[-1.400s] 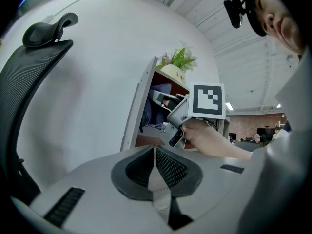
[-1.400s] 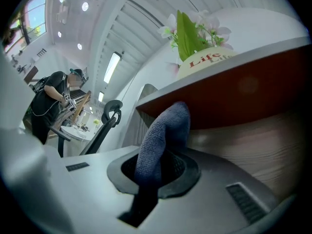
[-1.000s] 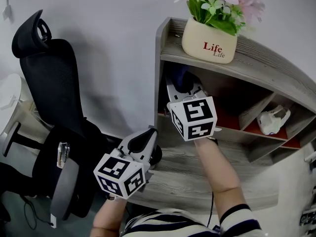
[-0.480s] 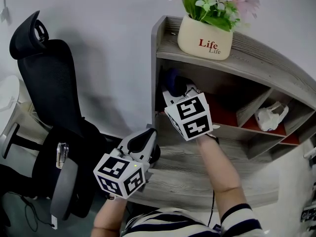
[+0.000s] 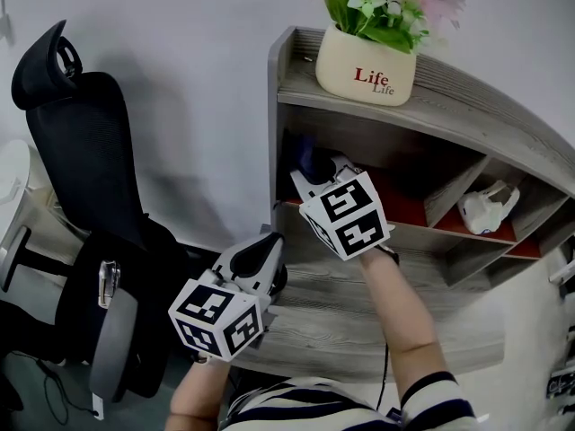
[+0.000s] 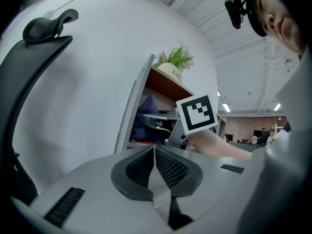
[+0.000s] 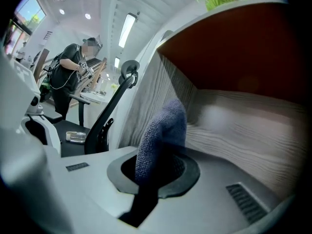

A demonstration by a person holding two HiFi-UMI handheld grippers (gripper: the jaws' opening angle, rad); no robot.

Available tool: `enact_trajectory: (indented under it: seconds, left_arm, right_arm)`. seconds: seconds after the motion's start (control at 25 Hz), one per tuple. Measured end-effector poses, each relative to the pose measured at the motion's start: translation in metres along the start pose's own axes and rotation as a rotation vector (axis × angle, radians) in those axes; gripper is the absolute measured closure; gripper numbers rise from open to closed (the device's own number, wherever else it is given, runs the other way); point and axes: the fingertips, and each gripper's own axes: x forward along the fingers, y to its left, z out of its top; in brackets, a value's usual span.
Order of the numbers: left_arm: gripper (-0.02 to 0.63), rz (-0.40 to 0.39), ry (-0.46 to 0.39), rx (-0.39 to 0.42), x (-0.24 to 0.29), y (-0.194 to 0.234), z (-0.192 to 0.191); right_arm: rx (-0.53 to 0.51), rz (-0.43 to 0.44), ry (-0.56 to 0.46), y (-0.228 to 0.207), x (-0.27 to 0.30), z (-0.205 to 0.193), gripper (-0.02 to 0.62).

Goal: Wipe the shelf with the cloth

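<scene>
**Here: cloth clamped in the right gripper, inside the shelf**

Seen from the head view, the right gripper (image 5: 316, 171) reaches into the upper left compartment of the grey wood-grain shelf (image 5: 467, 101), close to its left wall. The dark blue cloth (image 5: 314, 158) shows at the gripper's tip, against the shadowed back of that compartment. The gripper's marker cube (image 5: 347, 215) faces the camera, with the person's bare forearm (image 5: 400, 317) behind it. The left gripper (image 5: 266, 245) hangs lower, near the left end of the lower board and well apart from the cloth. A cream flower pot (image 5: 364, 54) stands on the top board. A white object (image 5: 486, 206) lies in a compartment farther right, and a black office chair (image 5: 85, 160) stands left of the shelf.

In the left gripper view, the two ribbed pads (image 6: 171, 168) meet with nothing between them. Beyond them are the shelf's left side and the other gripper's cube.

In the right gripper view, the jaws are closed on the cloth, which stands up from between them in a rounded fold. Grey board fills the space around it, and a red panel (image 7: 243, 48) shows at the top. Whether the cloth touches the board cannot be told. A person (image 7: 73, 67) stands far behind at left.
</scene>
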Motion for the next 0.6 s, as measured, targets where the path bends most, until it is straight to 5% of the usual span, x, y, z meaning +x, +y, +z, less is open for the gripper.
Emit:
enact_trajectory:
  seconds: [0.4, 0.6]
  left_arm:
    - [0.58, -0.001, -0.007, 0.001, 0.002, -0.001, 0.001]
    - [0.58, -0.005, -0.007, 0.009, 0.003, -0.003, 0.001]
  right_arm:
    - [0.064, -0.105, -0.154, -0.019, -0.034, 0.028, 0.551]
    - [-0.031, -0.053, -0.023, 0.0, -0.02, 0.004, 0.551]
